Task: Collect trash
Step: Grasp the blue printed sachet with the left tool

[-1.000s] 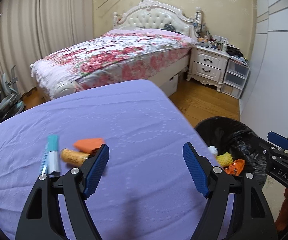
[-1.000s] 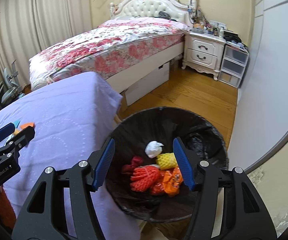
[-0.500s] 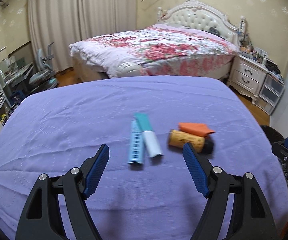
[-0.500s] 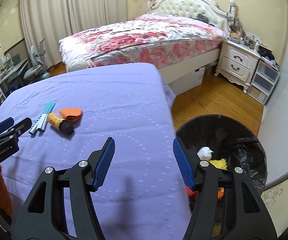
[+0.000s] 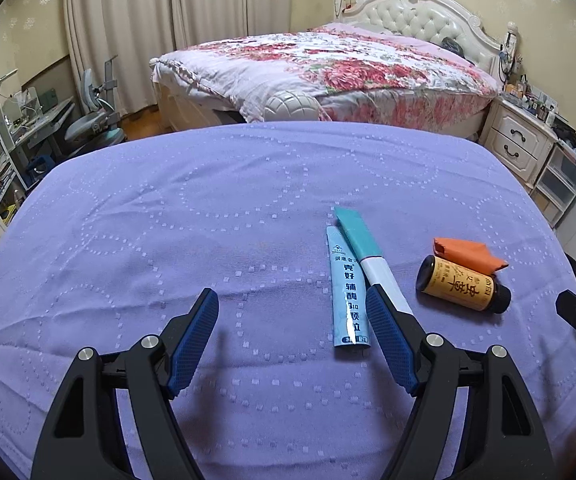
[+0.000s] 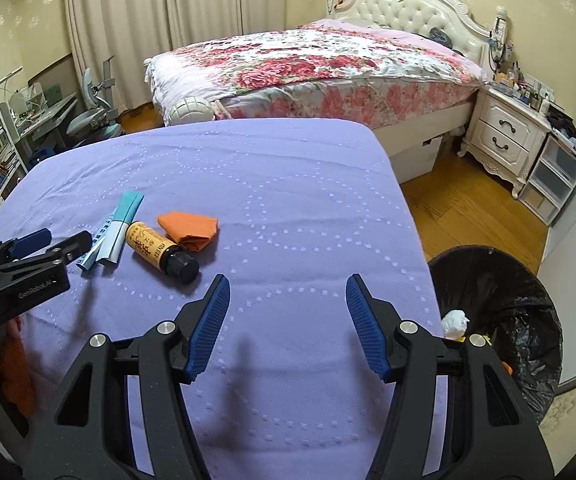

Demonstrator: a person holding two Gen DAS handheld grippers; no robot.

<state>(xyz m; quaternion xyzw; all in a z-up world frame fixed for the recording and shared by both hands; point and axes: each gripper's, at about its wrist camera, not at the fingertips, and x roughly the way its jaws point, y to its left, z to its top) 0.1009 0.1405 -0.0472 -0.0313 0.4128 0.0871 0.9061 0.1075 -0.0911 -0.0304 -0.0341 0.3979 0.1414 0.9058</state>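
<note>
My left claw (image 5: 292, 322) hangs over the purple cloth (image 5: 208, 220) with its jaws spread and nothing between them. Just past its right finger, at about one o'clock, lie two sachets side by side and touching: a pale blue one (image 5: 348, 292) with printed characters and a teal-and-white one (image 5: 362, 246), whose near end my finger hides. Further out at two o'clock a small brown bottle (image 5: 462, 284) with an orange label lies on its side, black cap pointing right, and an orange wrapper (image 5: 466, 252) sits touching it just behind. My right claw (image 6: 288, 320) is also released and empty above bare cloth; from it the same litter lies at ten o'clock, and the black-lined bin (image 6: 500, 312) stands on the floor at three o'clock, a white paper wad (image 6: 456, 322) inside
</note>
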